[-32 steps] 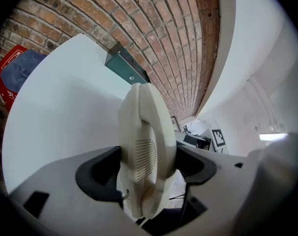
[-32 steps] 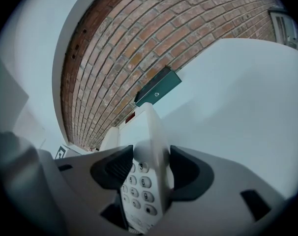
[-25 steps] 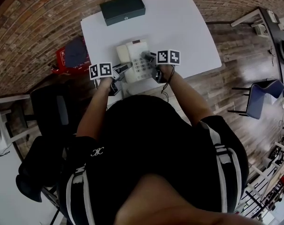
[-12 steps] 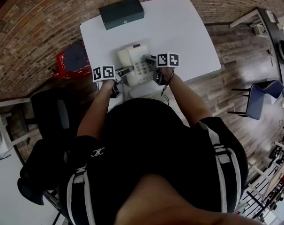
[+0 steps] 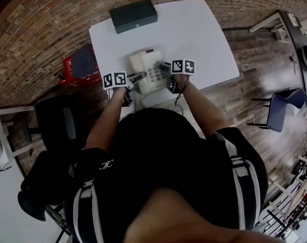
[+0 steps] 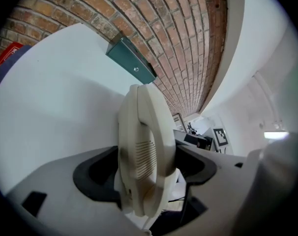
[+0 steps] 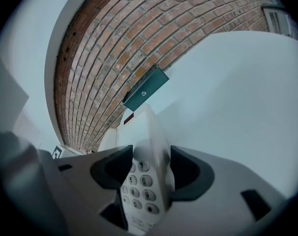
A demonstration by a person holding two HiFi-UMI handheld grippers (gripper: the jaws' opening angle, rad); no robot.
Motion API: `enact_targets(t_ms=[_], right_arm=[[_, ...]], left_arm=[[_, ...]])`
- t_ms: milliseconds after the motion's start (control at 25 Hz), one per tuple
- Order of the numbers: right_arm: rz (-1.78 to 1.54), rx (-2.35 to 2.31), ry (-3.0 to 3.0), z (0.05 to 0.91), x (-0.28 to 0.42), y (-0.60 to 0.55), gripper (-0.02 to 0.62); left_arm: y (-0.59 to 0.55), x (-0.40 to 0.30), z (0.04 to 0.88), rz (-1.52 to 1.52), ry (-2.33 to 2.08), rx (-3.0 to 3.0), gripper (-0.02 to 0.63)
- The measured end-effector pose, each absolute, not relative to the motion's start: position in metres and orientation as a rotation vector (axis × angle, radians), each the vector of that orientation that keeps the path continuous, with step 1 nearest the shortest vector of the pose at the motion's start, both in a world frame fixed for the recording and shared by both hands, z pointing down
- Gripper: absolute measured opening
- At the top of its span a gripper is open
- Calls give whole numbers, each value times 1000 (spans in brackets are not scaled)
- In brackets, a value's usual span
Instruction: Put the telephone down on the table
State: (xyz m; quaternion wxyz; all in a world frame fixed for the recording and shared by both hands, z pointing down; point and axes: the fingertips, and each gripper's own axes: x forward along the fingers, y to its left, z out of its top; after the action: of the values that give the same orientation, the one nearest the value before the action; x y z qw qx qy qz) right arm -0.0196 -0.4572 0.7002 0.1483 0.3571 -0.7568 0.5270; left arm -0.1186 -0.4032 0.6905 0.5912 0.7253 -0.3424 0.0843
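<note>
Telephone (image 5: 148,70), beige with a pale keypad, lies over the near half of the white table (image 5: 199,34), held from both sides. No view shows whether its underside rests on the table top or hangs just clear of it.

The left tool (image 5: 136,77) comes in from the telephone's left. In the left gripper view its jaws are closed on the handset (image 6: 144,146), whose slotted earpiece end fills the gap between the two dark pads. The right tool (image 5: 161,66) comes in from the right. In the right gripper view its jaws clamp the keypad edge of the telephone's body, with the number keys (image 7: 139,181) showing between the pads. In the head view the handset lies along the left side of the body.

Each tool carries a cube with black-and-white square markers: the left cube (image 5: 115,79) and the right cube (image 5: 183,66) sit just on the person's side of the telephone. A thin cord (image 5: 143,101) runs from the telephone towards the table's near edge.

A dark green box (image 5: 133,15) rests at the far edge of the table, well apart from the telephone. A red object (image 5: 68,65) lies off the table's left side, and a blue chair (image 5: 277,108) stands on the wooden floor to the right.
</note>
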Motion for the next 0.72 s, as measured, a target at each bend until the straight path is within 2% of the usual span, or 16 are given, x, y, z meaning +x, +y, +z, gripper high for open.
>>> enact_targets(t_ms=[240, 280, 400, 480, 640, 720], right_arm=[[1256, 1230, -2263, 668, 0, -475, 207], [1202, 1287, -2284, 657, 6, -480, 191], [1010, 1410, -2365, 620, 15, -490, 59], [851, 1435, -2444, 592, 11, -493, 21], [540, 1461, -2594, 524, -4, -492, 0], [427, 1480, -2635, 495, -12, -491, -1]], left_arm=[[-402, -133, 660, 259, -944, 1866, 359], [-403, -136, 652, 278, -987, 1909, 359], [-407, -147, 625, 305, -1153, 2045, 359], [-411, -154, 600, 282, -1254, 2118, 346], [-423, -167, 542, 210, -1472, 2220, 173], [-429, -173, 511, 166, -1576, 2258, 123]])
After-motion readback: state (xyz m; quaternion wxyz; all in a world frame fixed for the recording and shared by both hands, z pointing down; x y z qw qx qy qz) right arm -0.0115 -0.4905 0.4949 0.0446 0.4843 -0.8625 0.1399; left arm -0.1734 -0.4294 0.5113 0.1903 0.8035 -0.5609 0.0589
